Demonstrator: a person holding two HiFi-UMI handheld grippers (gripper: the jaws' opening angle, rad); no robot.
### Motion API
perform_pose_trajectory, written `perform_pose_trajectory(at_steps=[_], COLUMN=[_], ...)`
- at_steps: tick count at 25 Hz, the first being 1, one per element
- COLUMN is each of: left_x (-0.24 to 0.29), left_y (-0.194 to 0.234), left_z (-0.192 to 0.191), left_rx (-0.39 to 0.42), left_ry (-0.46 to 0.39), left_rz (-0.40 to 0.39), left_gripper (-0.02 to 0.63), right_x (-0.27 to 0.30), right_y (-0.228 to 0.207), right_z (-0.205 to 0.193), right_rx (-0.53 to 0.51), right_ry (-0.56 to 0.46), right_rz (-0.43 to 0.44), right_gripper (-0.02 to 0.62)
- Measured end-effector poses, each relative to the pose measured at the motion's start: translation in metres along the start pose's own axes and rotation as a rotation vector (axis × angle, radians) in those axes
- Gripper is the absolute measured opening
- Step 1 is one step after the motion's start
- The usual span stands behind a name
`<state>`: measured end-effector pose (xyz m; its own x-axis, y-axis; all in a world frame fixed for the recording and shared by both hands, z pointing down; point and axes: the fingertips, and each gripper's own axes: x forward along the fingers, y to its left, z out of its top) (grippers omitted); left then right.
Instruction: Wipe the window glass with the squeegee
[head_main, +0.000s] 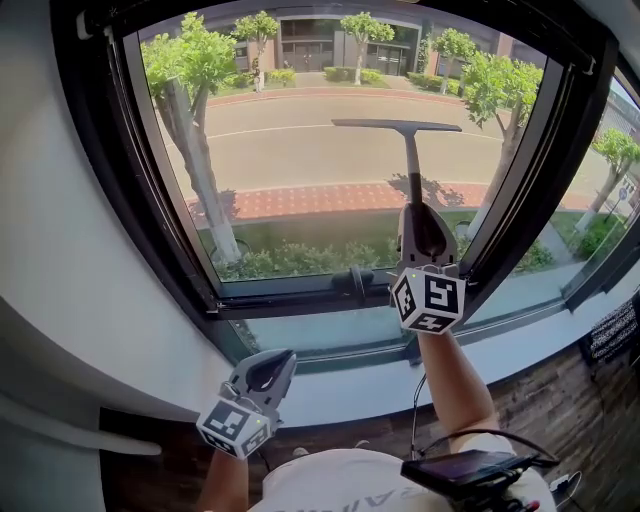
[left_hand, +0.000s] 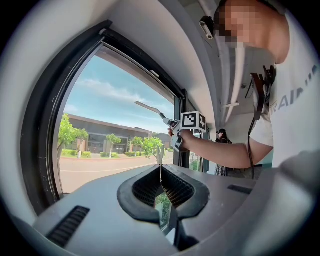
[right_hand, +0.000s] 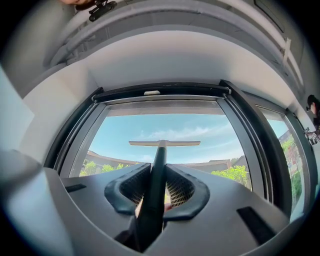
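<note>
The squeegee stands upright against the window glass, its blade level across the upper middle of the pane. My right gripper is shut on its dark handle, and the blade shows straight ahead in the right gripper view. My left gripper hangs low by the sill, left of the right arm, shut with nothing in it. In the left gripper view its jaws meet, and the right gripper holds the squeegee up at the glass.
A black frame surrounds the pane, with a latch handle on its bottom rail. A pale sill runs below. White wall rises at the left. A dark device hangs at the person's chest. Another person stands far back.
</note>
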<state>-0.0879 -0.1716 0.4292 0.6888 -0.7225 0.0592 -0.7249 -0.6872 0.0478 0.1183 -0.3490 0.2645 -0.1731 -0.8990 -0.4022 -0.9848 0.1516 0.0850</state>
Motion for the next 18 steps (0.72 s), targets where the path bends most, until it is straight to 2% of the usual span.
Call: perform_pose_trajectory(at_steps=[18], left_x=[0.002], left_y=[-0.007], left_z=[-0.006], left_rx=[-0.010], left_ry=[0.012], left_rz=[-0.001], left_gripper=[0.023], right_x=[-0.042], right_y=[0.006], right_z=[-0.070], right_rx=[0.017], right_ry=[0.131], right_rz=[-0.012], right_gripper=[0.100])
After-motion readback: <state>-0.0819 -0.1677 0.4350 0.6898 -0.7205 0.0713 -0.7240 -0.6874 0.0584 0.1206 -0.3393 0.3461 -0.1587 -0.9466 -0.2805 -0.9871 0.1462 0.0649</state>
